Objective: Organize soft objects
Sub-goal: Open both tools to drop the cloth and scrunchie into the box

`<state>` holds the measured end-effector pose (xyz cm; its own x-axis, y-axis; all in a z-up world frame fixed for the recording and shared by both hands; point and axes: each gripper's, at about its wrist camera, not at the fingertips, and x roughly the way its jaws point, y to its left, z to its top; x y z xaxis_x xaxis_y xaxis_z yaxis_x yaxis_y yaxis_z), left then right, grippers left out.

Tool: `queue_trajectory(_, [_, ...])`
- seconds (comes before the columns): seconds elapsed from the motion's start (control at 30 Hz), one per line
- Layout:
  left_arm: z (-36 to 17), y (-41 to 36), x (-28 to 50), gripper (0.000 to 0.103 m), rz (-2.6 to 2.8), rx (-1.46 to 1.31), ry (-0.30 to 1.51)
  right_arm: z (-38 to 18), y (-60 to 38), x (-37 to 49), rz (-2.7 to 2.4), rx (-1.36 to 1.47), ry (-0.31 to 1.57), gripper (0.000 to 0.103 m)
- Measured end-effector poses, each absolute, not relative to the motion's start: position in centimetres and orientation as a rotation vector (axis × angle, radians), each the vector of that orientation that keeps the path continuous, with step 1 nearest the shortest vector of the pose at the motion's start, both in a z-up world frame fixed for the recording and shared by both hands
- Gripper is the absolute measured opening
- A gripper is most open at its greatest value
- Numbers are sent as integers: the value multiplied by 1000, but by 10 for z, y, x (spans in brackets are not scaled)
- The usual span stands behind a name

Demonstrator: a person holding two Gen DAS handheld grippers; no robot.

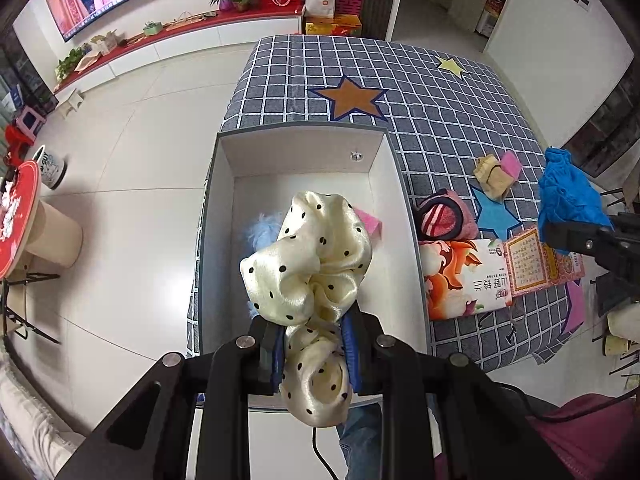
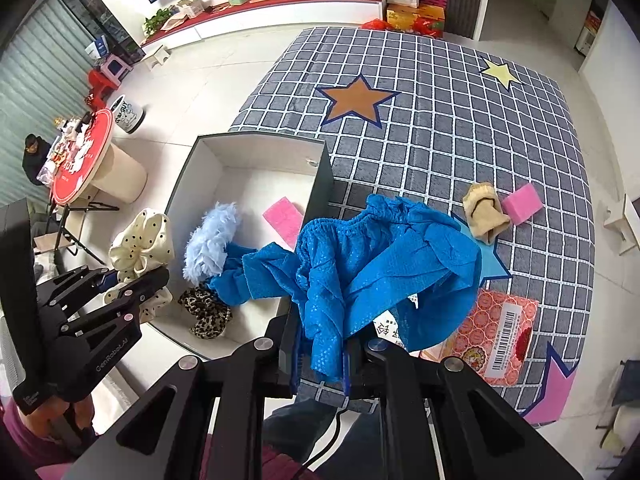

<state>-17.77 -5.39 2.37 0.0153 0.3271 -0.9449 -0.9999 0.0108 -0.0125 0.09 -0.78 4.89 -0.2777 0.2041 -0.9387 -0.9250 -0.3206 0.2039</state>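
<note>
Left gripper (image 1: pixel 314 354): clamped on cream scrunchie (image 1: pixel 308 268), above box (image 1: pixel 304 160). Right gripper (image 2: pixel 320 356): grasping blue cover (image 2: pixel 360 264), apparently at box edge. Release 1 item low, centred.

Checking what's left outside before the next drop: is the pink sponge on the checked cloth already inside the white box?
No: in the right wrist view this pink sponge lies on the checked cloth beside a beige sock, outside the white box.
</note>
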Motion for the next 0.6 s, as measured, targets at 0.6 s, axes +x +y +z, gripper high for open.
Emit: queue_trajectory(0.6, [-4,-61,-207,26,1386,-1095,956,32,8,-61,1823,-1231,1057,14])
